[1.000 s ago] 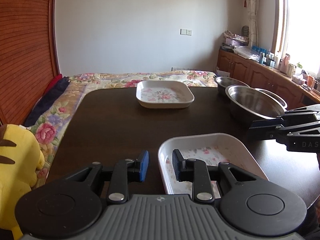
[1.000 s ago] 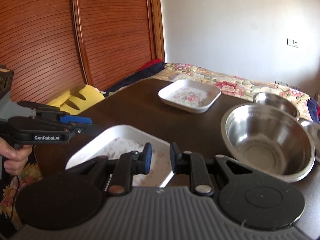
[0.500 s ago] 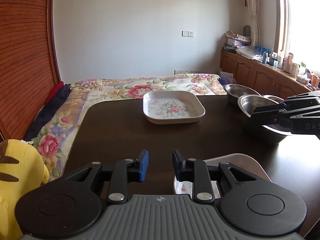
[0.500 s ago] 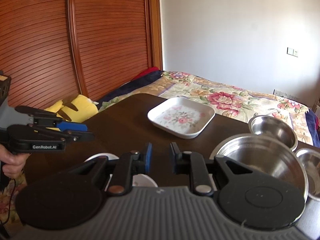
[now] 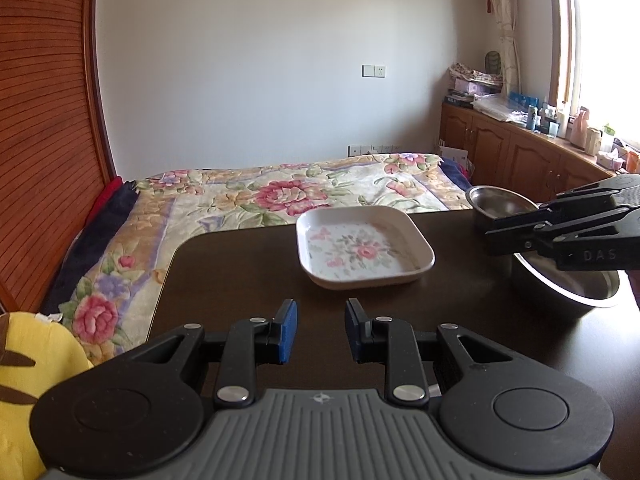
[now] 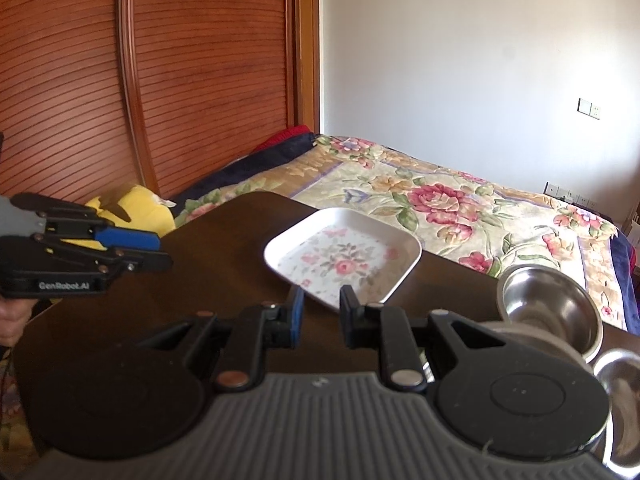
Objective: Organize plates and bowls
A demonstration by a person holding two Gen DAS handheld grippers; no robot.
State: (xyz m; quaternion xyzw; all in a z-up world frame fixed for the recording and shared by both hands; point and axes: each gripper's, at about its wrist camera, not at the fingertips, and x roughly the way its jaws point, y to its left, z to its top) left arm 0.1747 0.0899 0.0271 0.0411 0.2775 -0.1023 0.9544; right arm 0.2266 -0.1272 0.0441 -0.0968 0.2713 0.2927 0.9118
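Observation:
A white square plate with a flower print (image 5: 362, 247) (image 6: 344, 256) lies near the far edge of the dark table (image 5: 240, 272). A large steel bowl (image 5: 568, 284) and a smaller steel bowl (image 5: 498, 202) (image 6: 550, 310) stand at the table's right. A third steel bowl's rim (image 6: 622, 400) shows at the right edge of the right wrist view. My left gripper (image 5: 321, 330) is open and holds nothing, well short of the plate. My right gripper (image 6: 321, 316) is open too, its tips just before the plate's near corner. The nearer white plate is hidden below the grippers.
A bed with a floral cover (image 5: 280, 188) runs beyond the table's far edge. A yellow plush toy (image 5: 24, 364) sits at the left. Wooden cabinets (image 5: 520, 152) with clutter line the right wall. A ribbed wooden wardrobe (image 6: 160, 80) stands on the left.
Both grippers have risen and tilted up from the nearer white plate, which has dropped out of sight. The far plate and the bowls now sit lower and closer in both views.

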